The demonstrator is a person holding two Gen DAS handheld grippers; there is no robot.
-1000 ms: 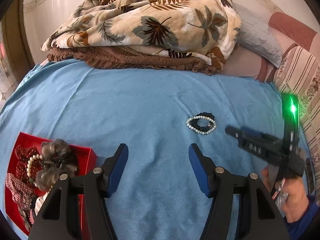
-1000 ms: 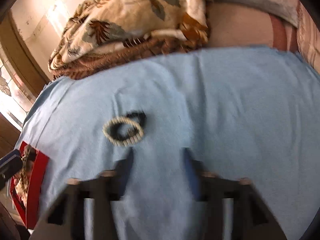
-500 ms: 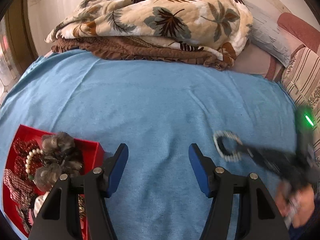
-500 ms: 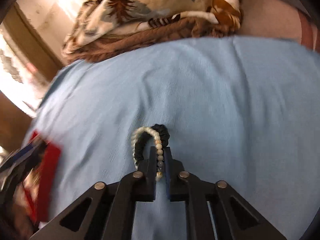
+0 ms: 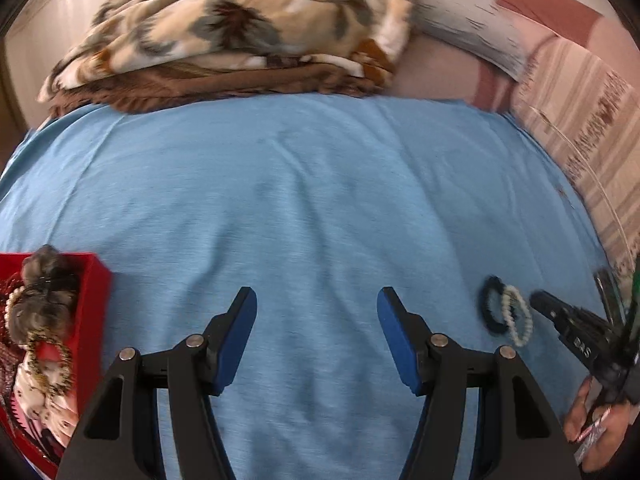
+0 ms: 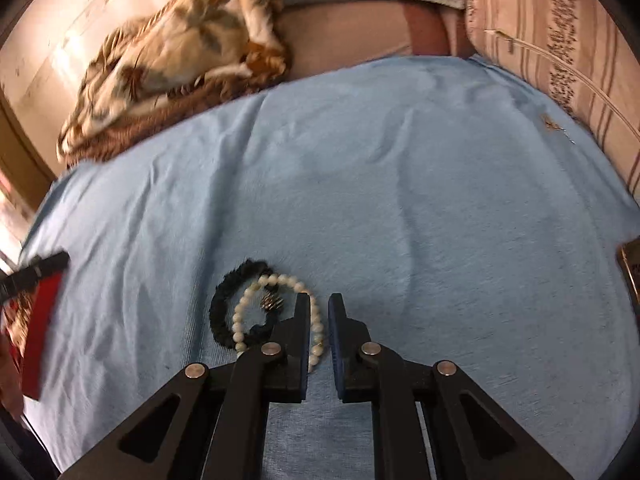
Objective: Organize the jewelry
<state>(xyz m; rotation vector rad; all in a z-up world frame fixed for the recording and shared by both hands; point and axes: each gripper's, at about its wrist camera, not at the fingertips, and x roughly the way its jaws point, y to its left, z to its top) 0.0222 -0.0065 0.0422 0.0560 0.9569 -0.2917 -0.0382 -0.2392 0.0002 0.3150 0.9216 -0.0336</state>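
Reading for print turns up one mark only: pale letters on the side of the right tongs [image 5: 538, 304], seen from the left wrist at 3 o'clock, roughly "DAS" but too blurred to be sure. A hand [image 5: 592, 436] grips that tool near 4 o'clock.

From the right wrist those tongs are drawn in to a narrow slit, having just closed and eased a touch. The right side of the white bead bracelet [image 6: 280, 280] runs between the pads, so they hold it. Its loop lies on the blue bed sheet [image 6: 400, 180] at 7 o'clock of centre, overlapping a black fabric band [image 6: 218, 308] on its left. Only this view shows a small ribbed metal bead [image 6: 273, 302] inside the white loop. It alone shows a dark, brown-edged object [image 6: 630, 272] at 3 o'clock, which I cannot identify.

The left wrist view shows the two loops merely as blurred rings off the tip of the right tool. The left tongs [image 5: 316, 320] stand wide with blue pads and nothing between them, over bare sheet at 6 o'clock. This view alone looks into the red box [image 5: 94, 292] at 8 o'clock, which is heaped with beads, a grey-brown ruffled piece and patterned fabric. The other view gives only a red wall at 9 o'clock.

Both views show a leaf-print blanket [image 5: 240, 28] at 11 o'clock and a striped pillow [image 5: 580, 120] at 2 o'clock.
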